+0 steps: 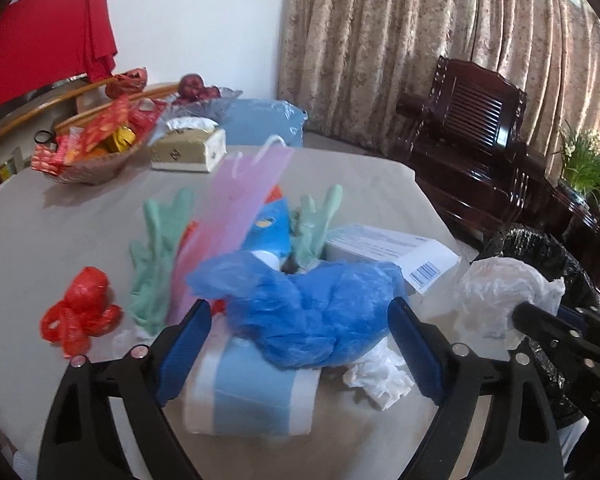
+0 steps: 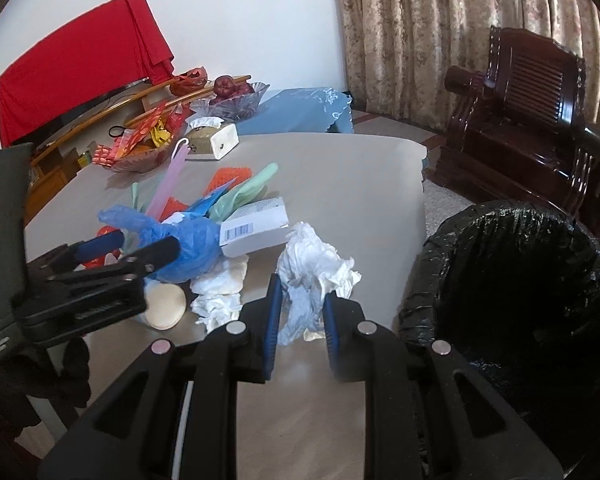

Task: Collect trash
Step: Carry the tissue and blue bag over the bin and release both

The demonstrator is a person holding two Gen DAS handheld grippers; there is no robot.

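Observation:
A trash pile lies on the beige table [image 1: 40, 232]: a crumpled blue plastic bag [image 1: 312, 312], green gloves [image 1: 156, 256], a pink sheet [image 1: 236, 216], a red plastic bag [image 1: 80, 308], a barcoded white box [image 1: 392, 248], a blue-and-white pack [image 1: 256, 396] and a white tissue [image 1: 380, 380]. My left gripper [image 1: 300, 304] stands wide, its pads either side of the blue bag [image 2: 188, 248] without squeezing it. My right gripper [image 2: 303, 292] is shut on a crumpled white wad [image 2: 312, 268], held above the table edge beside the black-lined bin [image 2: 440, 248]. The wad [image 1: 496, 292] also shows at the right of the left wrist view.
At the table's far side stand a snack basket [image 1: 96, 148], a tissue box [image 1: 188, 148] and a glass fruit bowl [image 2: 236, 100]. A dark wooden armchair [image 2: 532, 112] and curtains fill the right. A potted plant [image 1: 584, 160] stands beyond the bin.

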